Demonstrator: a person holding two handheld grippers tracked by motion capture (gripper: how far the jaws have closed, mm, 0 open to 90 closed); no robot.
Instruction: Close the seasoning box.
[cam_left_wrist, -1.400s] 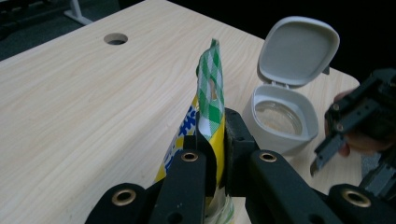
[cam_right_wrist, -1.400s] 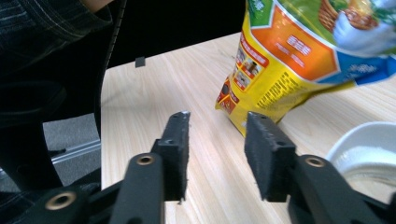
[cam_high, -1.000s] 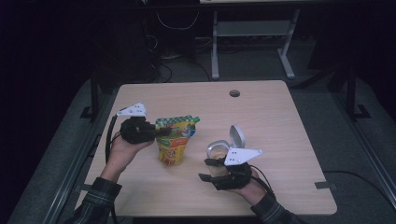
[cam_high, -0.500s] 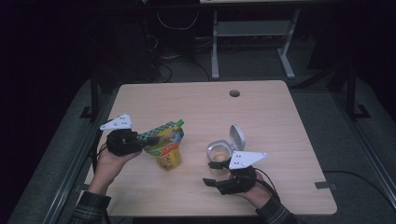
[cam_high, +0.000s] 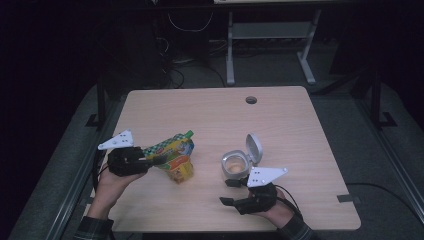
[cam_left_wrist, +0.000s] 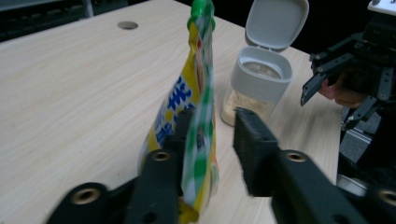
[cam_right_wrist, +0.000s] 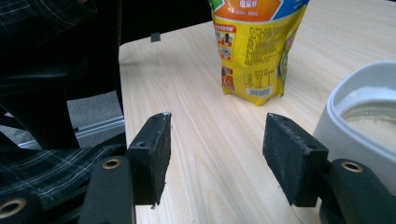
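A yellow and green snack pouch (cam_high: 176, 159) with a green top stands on the wooden table (cam_high: 210, 115), tilted. My left gripper (cam_high: 156, 160) is at its left edge, and its jaws have just been opening. In the left gripper view the pouch (cam_left_wrist: 198, 93) leans against one jaw while the other stands apart from it. A grey jar (cam_high: 236, 165) with its flip lid (cam_high: 254, 148) up holds a pale powder. My right gripper (cam_high: 226, 191) is open just in front of the jar, with nothing between its pads (cam_right_wrist: 285, 154).
The table has a round cable hole (cam_high: 251, 100) near its far edge. A metal stand (cam_high: 270, 35) and cables lie on the dark floor beyond. The person's sleeve (cam_right_wrist: 51, 154) is close to the right gripper at the table's front edge.
The left hand has drawn the pouch left and toward the front edge, tilting it. The left jaws, shut on the pouch before, now stand apart. The right hand has kept still.
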